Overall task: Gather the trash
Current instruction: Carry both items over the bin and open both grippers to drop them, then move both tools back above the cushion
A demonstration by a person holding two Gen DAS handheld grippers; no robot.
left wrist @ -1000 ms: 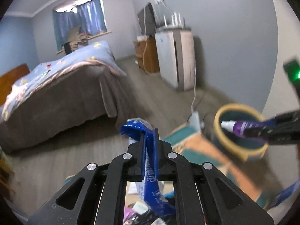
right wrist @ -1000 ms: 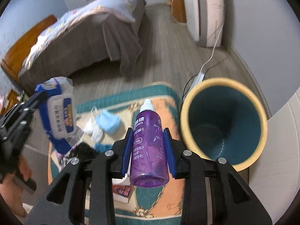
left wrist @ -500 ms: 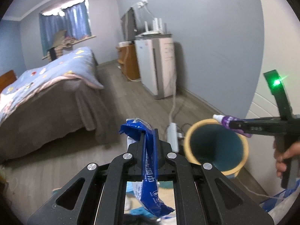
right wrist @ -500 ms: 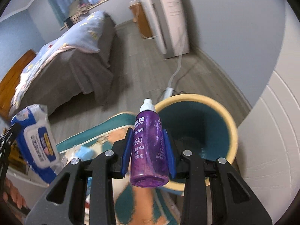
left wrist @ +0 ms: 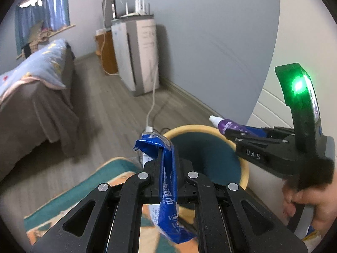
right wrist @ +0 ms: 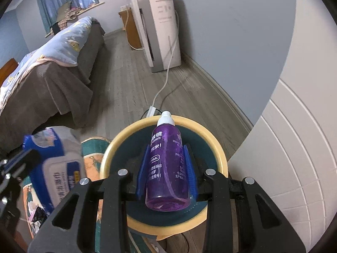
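Note:
A teal bin with a yellow rim stands on the floor by the wall. My right gripper is shut on a purple bottle with a white cap, held right over the bin's mouth. In the left wrist view that bottle and the right gripper hang over the bin's far right rim. My left gripper is shut on a blue and white wet-wipe pack, just short of the bin's near left rim. From the right wrist, the pack shows at the left.
A teal and orange rug lies under the left gripper, with small litter on it. A white power strip and cord lie behind the bin. A white appliance stands along the wall, a bed at left. Tiled wall at right.
Both grippers have swung toward the bin. The purple bottle went from beside the bin to directly above its mouth. The wipe pack came from over the rug to the bin's edge.

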